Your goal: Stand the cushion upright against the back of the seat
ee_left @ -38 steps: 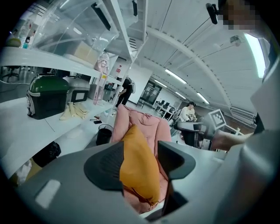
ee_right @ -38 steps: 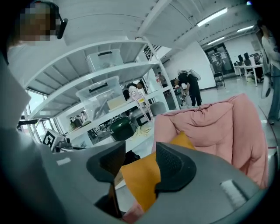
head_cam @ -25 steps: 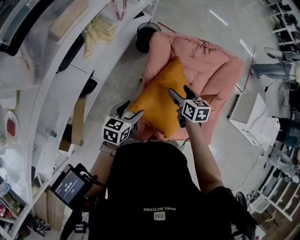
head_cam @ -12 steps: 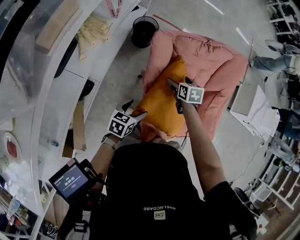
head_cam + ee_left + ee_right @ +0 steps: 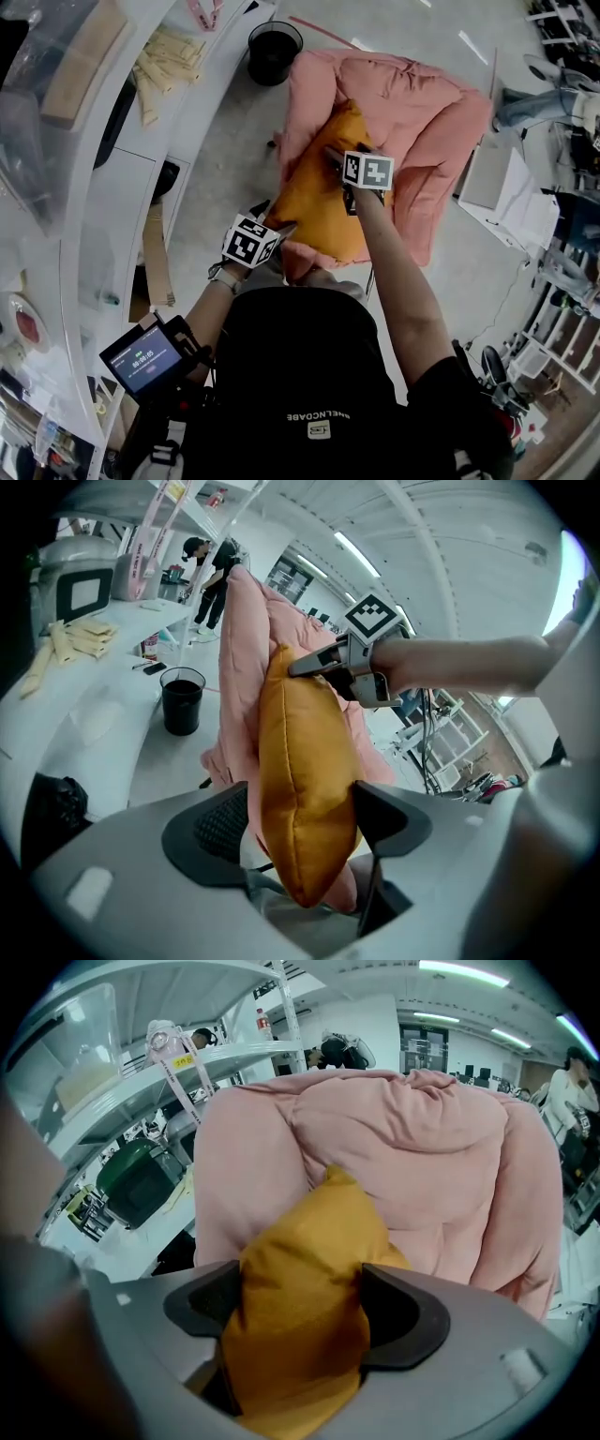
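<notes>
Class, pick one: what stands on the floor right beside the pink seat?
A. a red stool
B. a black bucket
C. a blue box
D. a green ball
B: in the head view a black bucket stands on the floor next to the pink seat.

Left tongs (image 5: 277,217) widening, right tongs (image 5: 345,154) narrowing (neither empty).

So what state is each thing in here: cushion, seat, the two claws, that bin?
cushion: propped upright against the back of the pink seat.
pink seat: soft and rumpled, bearing the cushion.
left gripper: open, jaws just widened; cushion between them, one pad clear of it.
right gripper: shut on cushion, jaws just narrowed.
black bin: upright, top open.
</notes>
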{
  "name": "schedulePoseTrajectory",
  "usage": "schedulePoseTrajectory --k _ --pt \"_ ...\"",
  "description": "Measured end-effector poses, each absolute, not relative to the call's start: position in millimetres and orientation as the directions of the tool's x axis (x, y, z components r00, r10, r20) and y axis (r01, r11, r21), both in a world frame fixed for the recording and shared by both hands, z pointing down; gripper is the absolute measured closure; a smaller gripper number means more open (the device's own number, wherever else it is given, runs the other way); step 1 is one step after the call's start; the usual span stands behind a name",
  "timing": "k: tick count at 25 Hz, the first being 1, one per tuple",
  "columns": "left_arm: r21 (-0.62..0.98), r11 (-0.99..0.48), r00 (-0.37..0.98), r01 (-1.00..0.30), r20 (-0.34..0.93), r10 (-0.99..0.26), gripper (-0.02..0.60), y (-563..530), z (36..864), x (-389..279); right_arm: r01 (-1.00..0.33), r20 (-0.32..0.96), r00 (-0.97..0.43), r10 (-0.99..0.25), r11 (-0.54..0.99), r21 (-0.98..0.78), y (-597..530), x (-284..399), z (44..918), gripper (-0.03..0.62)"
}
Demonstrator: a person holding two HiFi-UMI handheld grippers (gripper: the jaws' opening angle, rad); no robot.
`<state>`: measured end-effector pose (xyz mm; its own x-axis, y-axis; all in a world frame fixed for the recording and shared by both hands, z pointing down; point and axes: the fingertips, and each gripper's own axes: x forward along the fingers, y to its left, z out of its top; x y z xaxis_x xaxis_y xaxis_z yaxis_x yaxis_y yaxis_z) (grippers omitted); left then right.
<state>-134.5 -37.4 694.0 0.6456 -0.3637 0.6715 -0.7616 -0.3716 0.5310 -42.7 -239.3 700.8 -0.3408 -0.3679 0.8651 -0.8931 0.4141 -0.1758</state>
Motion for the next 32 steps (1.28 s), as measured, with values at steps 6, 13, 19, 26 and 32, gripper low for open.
schedulePoseTrajectory --k 6,13,19,26,32 --pt "0.591 -0.368 0.696 -0.718 0.631 -0.343 0.323 -33.3 691.2 -122.5 -0.902 0.862 -0.355 -0.363 0.375 -0.213 -229.7 -34.5 698.4 0.28" --pt "0.559 -0.431 0.699 -0.708 0.642 -0.316 0.374 -28.9 680.5 -106.3 -0.909 0.848 -0.375 -0.375 0.329 -0.256 -217.0 -16.2 687.6 0.386" --pt "0.53 -0.47 0.693 -0.705 0.654 -0.302 0.39 -22.5 669.6 -94.0 -0.908 0.822 -0.401 -0.404 0.296 -0.297 -209.4 -3.7 673.7 0.424" --pt "0.485 -0.528 0.689 -0.697 0.656 -0.308 0.399 -16.4 640.9 -59.0 -0.9 0.762 -0.434 -0.48 0.262 -0.348 -200.3 35.4 643.5 0.444" --pt "0.414 -0.619 0.694 -0.668 0.646 -0.318 0.405 -21.3 608.3 -29.7 -0.889 0.692 -0.447 -0.567 0.196 -0.414 -197.6 74.8 612.9 0.462"
